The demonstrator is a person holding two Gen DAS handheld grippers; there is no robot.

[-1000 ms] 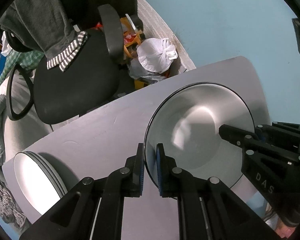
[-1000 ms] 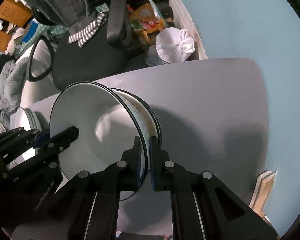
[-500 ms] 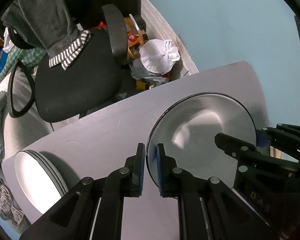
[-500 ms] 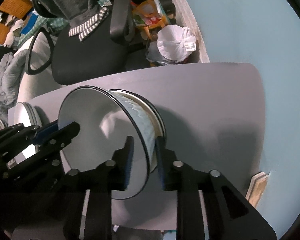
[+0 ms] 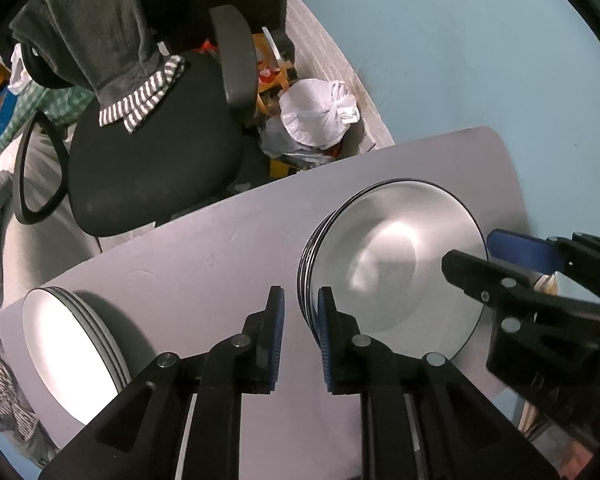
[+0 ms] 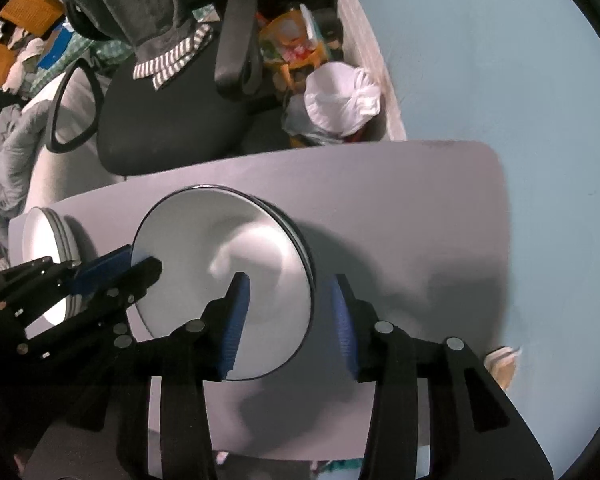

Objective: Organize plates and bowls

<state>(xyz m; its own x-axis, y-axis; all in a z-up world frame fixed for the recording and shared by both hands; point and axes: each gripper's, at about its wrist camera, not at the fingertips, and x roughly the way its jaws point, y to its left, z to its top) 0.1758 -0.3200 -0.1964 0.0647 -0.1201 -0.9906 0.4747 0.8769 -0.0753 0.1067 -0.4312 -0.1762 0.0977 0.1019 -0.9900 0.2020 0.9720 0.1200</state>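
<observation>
Bowl stack point(image 5: 396, 264) nested mid-desk point(image 5: 220, 256); plate stack point(image 5: 68, 344) at desk's left end; sorting looks abt done; left tool point(image 5: 300, 332) apart, off rim; right tool point(image 6: 288, 320) wide apart, straddling rim w/o contact.

Place: my cluttered room at home.
Seating: black office chair point(image 5: 148, 160), upper left, grey clothes point(image 5: 100, 28) draped over it.
Floor: tied white bag point(image 5: 318, 114), top centre.
Surface: my grey table point(image 5: 228, 248), blue wall behind.
</observation>
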